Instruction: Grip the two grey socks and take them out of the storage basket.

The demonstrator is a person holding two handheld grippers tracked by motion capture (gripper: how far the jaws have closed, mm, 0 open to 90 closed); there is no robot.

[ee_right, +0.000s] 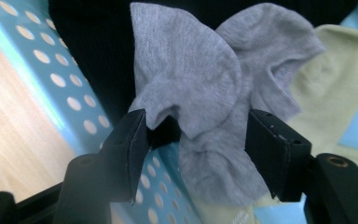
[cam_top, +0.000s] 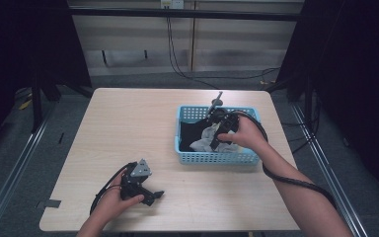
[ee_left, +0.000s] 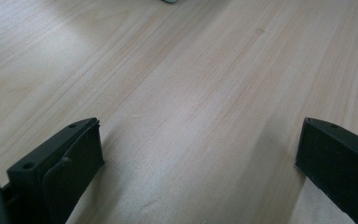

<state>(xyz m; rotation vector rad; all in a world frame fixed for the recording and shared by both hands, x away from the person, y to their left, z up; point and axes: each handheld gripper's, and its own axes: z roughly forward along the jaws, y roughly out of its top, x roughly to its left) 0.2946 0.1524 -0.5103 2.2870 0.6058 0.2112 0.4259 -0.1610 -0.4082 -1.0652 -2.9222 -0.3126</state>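
A light-blue perforated basket stands on the right half of the wooden table and holds clothes. My right gripper reaches down into it. Its jaws stand apart on either side of a crumpled grey sock; the sock's folds brush both jaws, with a gap left at the left one. Under that sock lie a black garment and a pale yellow-green sock. My left gripper rests near the table's front left, its jaws wide open over bare wood.
Each gripper trails a black cable. A black upright piece stands at the basket's far rim. Bare tabletop spreads between my left gripper and the basket. Dark frame rails and cables run along the floor around the table.
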